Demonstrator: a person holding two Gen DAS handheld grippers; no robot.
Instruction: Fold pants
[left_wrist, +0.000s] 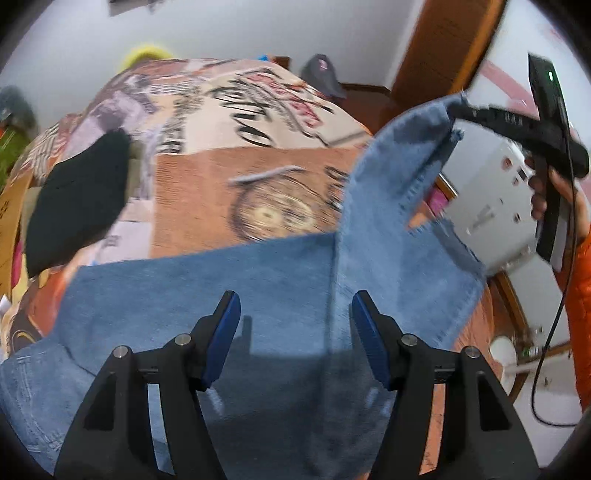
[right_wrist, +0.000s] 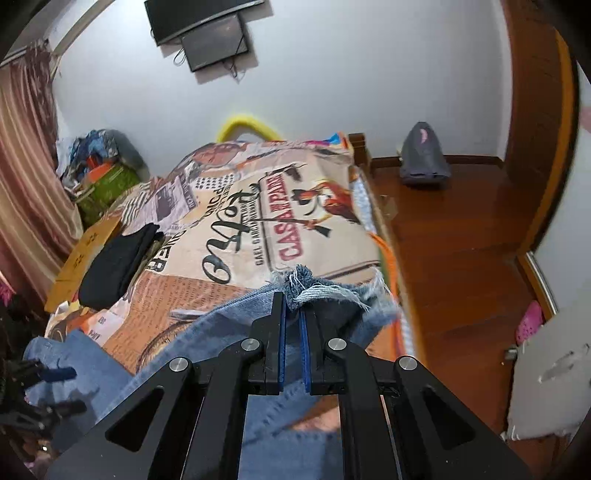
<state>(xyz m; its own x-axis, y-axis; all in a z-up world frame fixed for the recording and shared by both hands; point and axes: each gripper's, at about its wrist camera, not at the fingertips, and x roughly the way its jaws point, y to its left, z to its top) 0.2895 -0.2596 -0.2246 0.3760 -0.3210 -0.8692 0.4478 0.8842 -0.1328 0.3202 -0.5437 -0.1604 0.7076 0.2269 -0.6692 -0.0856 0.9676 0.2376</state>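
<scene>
Right claw (right_wrist: 293, 314) first: low centre of its own view, its blue-padded fingers (right_wrist: 282, 343) are pressed close together and pinching the frayed hem of the jeans (right_wrist: 325, 295). White threads spill out just above the fingertips, and the denim bunches to the right of them. In the left wrist view the same claw (left_wrist: 458, 109) sits at the upper right, with a pant leg hanging from it in a long blue strip down to the rest of the garment.

Left claw (left_wrist: 295, 314) now: bottom centre of its view, fingers (left_wrist: 227, 332) spread wide, nothing between them. It hangs over the jeans (left_wrist: 207, 295), and its shadow falls on the denim right below. The jeans fill the lower half of that frame, lying across the bed (left_wrist: 207, 192); a seamed, stitched part shows at the lower left.

Moving outward, the bed wears a printed cover (right_wrist: 258, 221) with lettering and newspaper-style patches in cream, orange and red. A black cloth (right_wrist: 118, 266) lies on it at the left of the frame, well apart from the jeans. Something yellow (right_wrist: 243, 125) peeks up behind the far end of the bed.

At the right, a wooden floor (right_wrist: 461, 258) runs alongside the bed, with a grey cap (right_wrist: 424, 155) resting on it near the wall. Dark flat screens (right_wrist: 207, 29) hang on the white wall at the top, and a striped curtain (right_wrist: 26, 166) drops down the left edge.
</scene>
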